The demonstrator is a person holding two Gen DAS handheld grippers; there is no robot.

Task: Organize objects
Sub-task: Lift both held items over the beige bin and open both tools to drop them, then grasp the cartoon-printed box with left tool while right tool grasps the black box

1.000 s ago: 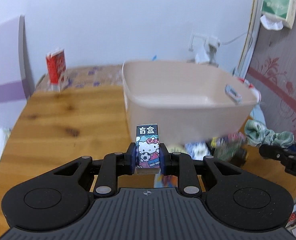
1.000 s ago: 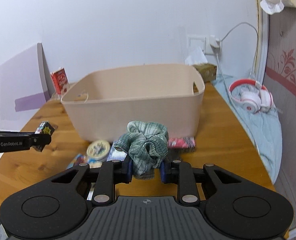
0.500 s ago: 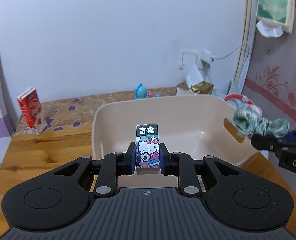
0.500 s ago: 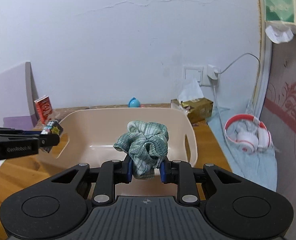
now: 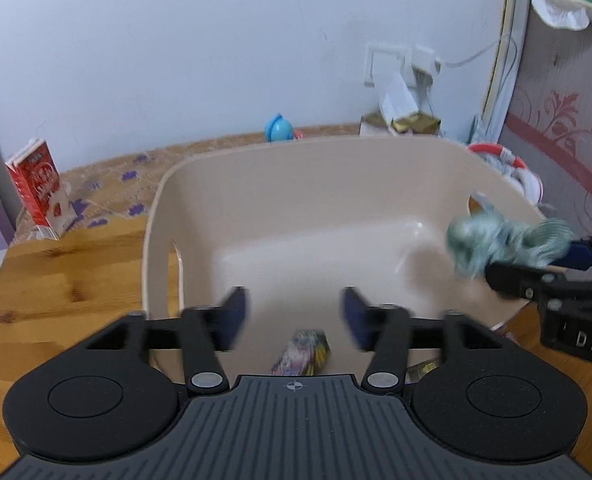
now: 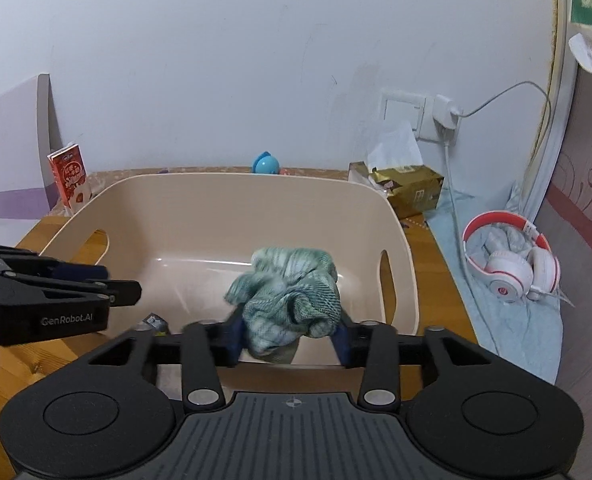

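The left gripper [image 5: 294, 314] hung over the near wall of the beige plastic tub [image 5: 256, 184] with its jaws spread wide and nothing between them. Below the gap, the small printed box [image 5: 301, 353] (blurred, a smear of pink, yellow and dark print) sat low in view near the tub's front wall; whether it was touching the floor of the tub could not be told. The tub was smooth and slightly glossy, with rounded corners and an oval handle cut-out in each end wall.

The right gripper [image 6: 288, 338] had its jaws parted wider than a firm pinch, with the green scrunchie [image 6: 286, 300] bunched between the blue pads and bulging above them. Whether the pads were gripping the fabric could not be told. The scrunchie was soft, ribbed cloth in mottled teal and white, crumpled into folds, and it was over the tub's right half, above the pale floor.

The tub stood on a knotty wooden table [image 5: 56, 272]. A red drink carton [image 6: 69, 178] stood upright at the back left, a gold tissue box [image 6: 410, 190] at the back right, and red-and-white headphones [image 6: 510, 258] lay on a pale blue cloth.
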